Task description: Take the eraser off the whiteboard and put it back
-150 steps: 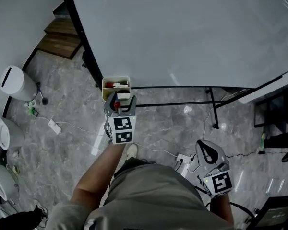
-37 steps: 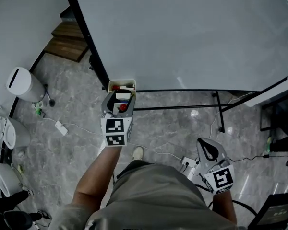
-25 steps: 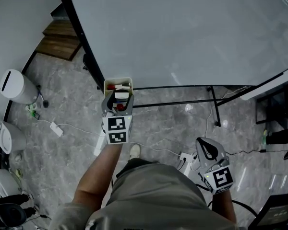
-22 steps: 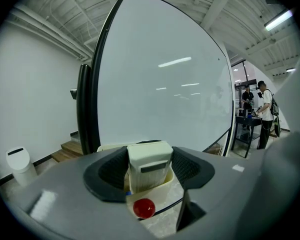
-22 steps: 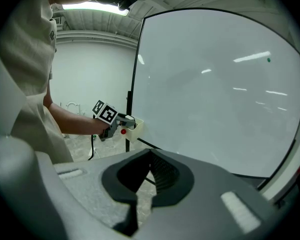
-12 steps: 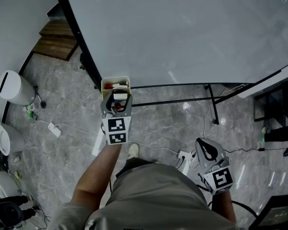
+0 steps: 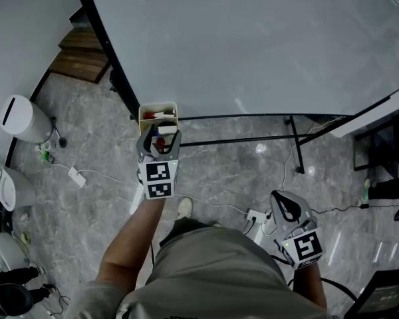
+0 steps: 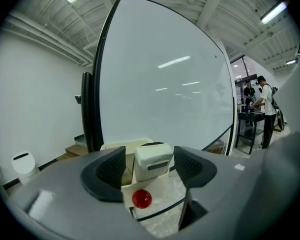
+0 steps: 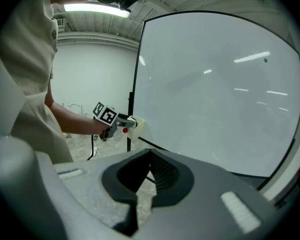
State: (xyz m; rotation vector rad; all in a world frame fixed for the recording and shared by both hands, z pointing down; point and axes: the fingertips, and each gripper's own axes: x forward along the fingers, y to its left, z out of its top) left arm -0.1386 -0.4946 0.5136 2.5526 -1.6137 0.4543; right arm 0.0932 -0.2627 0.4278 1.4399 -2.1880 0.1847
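The left gripper's (image 7: 158, 140) jaws have just been opening and now stand clear either side of the eraser (image 8: 152, 161). It sits in the box (image 7: 148, 113) at the whiteboard's (image 7: 253, 45) lower left. The right gripper (image 9: 150, 172), near right, is closed and empty.

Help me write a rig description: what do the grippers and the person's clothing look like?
Both the left gripper and right gripper are grey, with dark ribbed pads and a white cube of black square markers. The left carries a red knob. The person wears a pale short-sleeved shirt.
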